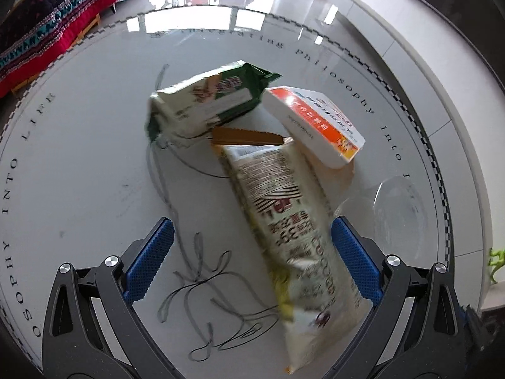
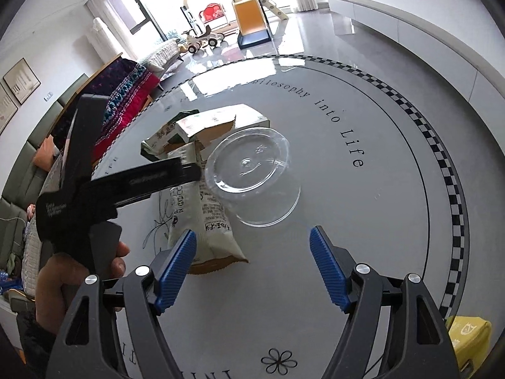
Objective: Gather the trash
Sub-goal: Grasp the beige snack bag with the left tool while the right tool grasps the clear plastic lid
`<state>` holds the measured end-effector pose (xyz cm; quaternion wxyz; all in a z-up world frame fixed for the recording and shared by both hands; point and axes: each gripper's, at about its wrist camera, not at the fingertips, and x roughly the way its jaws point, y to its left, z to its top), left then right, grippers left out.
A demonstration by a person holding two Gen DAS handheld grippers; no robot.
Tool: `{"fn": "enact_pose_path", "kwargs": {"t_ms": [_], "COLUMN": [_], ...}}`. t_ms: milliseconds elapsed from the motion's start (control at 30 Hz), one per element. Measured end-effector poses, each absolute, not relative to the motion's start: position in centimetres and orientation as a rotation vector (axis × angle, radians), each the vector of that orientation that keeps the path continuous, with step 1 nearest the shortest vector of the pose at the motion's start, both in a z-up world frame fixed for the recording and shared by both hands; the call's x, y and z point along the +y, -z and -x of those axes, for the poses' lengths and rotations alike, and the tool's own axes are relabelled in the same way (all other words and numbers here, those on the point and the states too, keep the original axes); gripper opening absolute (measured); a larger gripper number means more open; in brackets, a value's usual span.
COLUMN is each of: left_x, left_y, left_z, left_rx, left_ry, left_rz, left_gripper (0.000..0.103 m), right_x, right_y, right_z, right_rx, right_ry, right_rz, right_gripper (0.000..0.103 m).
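Your left gripper [image 1: 252, 249] points steeply down, jaws spread wide, blue pads [image 1: 151, 259] apart. Your right gripper [image 2: 252, 265] also stands wide open, angled down. Your left hand [image 2: 75, 278], at 8 o'clock, grasps its handle.

The round table [image 2: 363, 221] carries printed lettering along its rim: "philosophy into Life" beyond the right gripper's jaws, "INTO LIFE" left of the left gripper's jaws. The long white wrapper [image 1: 293, 221] between the left jaws bears print, unreadable through blur.
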<state>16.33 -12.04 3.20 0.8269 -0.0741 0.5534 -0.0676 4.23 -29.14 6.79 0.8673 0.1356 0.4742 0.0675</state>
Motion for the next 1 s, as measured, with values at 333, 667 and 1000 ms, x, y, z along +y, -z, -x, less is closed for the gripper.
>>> {"fn": "enact_pose_path", "kwargs": {"t_ms": [333, 667, 1000], "left_x": [-11.2, -5.0, -1.5], "left_y": [-2.3, -2.9, -4.2], "left_z": [-15.9, -11.1, -7.0], "left_rx": [1.18, 1.162, 1.096], "left_ry": [0.262, 0.299, 0.321], "left_rz": [0.17, 0.254, 0.269], "left_gripper": [0.056, 0.053, 0.051], "right_x": [-27.8, -25.9, -25.5], "right_y": [-5.3, -3.3, -5.7], "right_z": [-8.3, -12.2, -9.1], "right_rx": [1.0, 0.998, 0.94], "right_ry": [-0.129, -0.038, -0.094], "right_rz": [-0.207, -0.071, -0.136], "right_gripper": [0.082, 0.085, 0.083]}}
